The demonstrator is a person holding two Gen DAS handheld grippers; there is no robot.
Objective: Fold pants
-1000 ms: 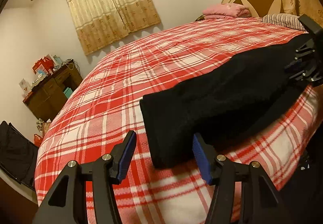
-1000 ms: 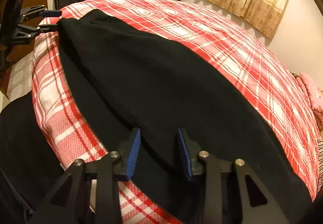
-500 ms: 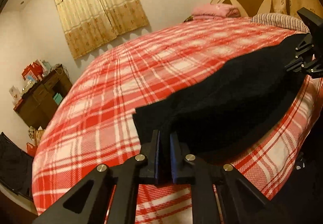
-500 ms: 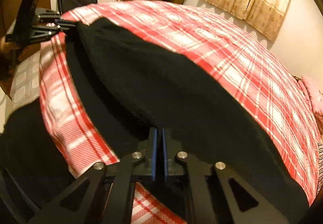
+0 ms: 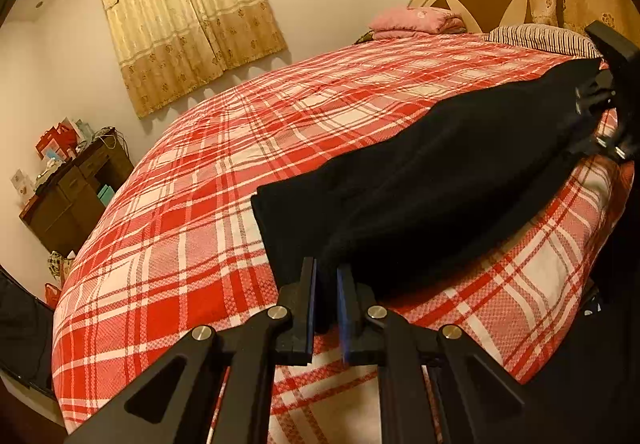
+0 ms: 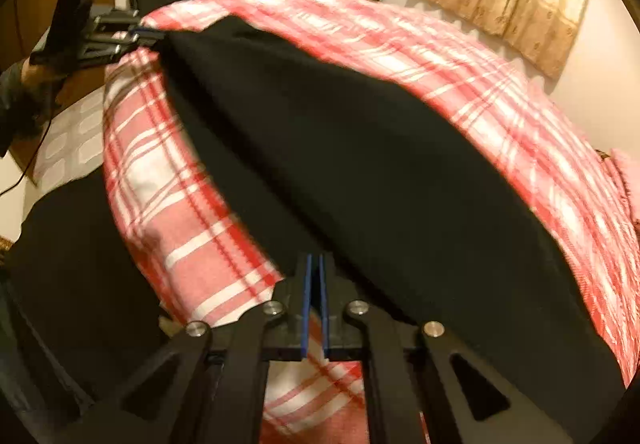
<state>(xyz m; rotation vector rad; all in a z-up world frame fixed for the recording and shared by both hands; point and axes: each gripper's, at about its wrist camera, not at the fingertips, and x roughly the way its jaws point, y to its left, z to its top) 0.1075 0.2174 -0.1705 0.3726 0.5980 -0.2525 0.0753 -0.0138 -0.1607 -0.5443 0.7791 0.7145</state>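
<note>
Pants lie stretched along the near edge of the bed, long axis running from one gripper to the other. Left gripper is clenched on the fabric at one end — dark cloth sits between its pads. Right gripper pinches the opposite end; its jaws have just been parting slightly, cloth between them. Each end lies directly ahead of its own gripper. No containers in play.

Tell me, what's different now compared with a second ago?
Both grippers closed on the black pants: the left gripper pinches one end, the right gripper the other, and the cloth is lifting. The plaid bedspread and pink pillow stayed put.
</note>
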